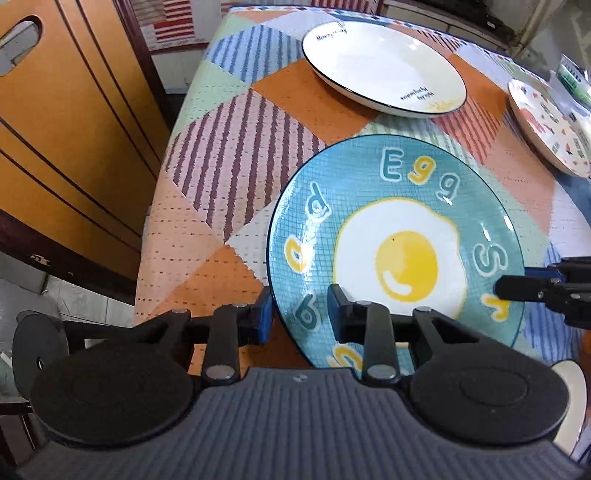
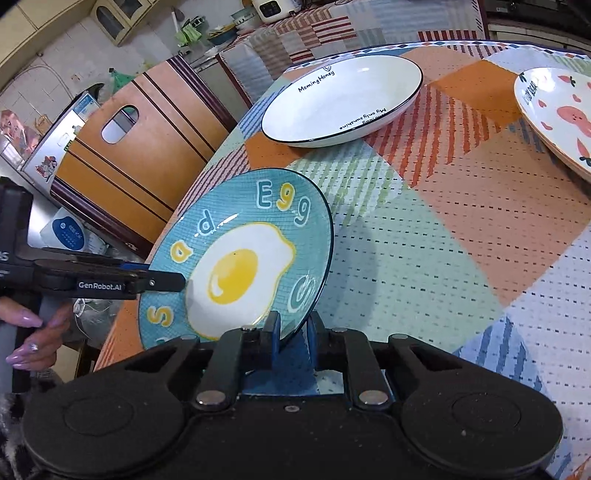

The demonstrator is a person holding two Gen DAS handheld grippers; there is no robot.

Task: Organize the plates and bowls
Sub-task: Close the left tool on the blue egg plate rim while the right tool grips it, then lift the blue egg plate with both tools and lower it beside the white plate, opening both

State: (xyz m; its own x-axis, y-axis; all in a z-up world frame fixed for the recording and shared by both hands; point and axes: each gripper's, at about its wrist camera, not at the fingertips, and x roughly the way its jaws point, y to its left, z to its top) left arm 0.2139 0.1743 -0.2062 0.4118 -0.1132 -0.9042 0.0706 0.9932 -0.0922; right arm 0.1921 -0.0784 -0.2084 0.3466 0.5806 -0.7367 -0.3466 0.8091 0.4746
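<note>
Left wrist: my left gripper (image 1: 300, 314) straddles the glossy round egg plate's (image 1: 397, 236) near-left rim on the quilted tablecloth (image 1: 221, 155), fingers narrowed around it.

Right wrist: my right gripper (image 2: 293, 332) is clamped on its edge.

Patchwork tablecloth (image 1: 229, 155) — orange wooden chair (image 2: 147, 155) beside it, perhaps an appliance (image 2: 271, 7) behind.

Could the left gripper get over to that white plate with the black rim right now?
Probably not at once. The left gripper is clamped on the blue fried-egg plate, as is the right gripper. The patterned cloth between it and the white black-rimmed plate lies bare.
</note>
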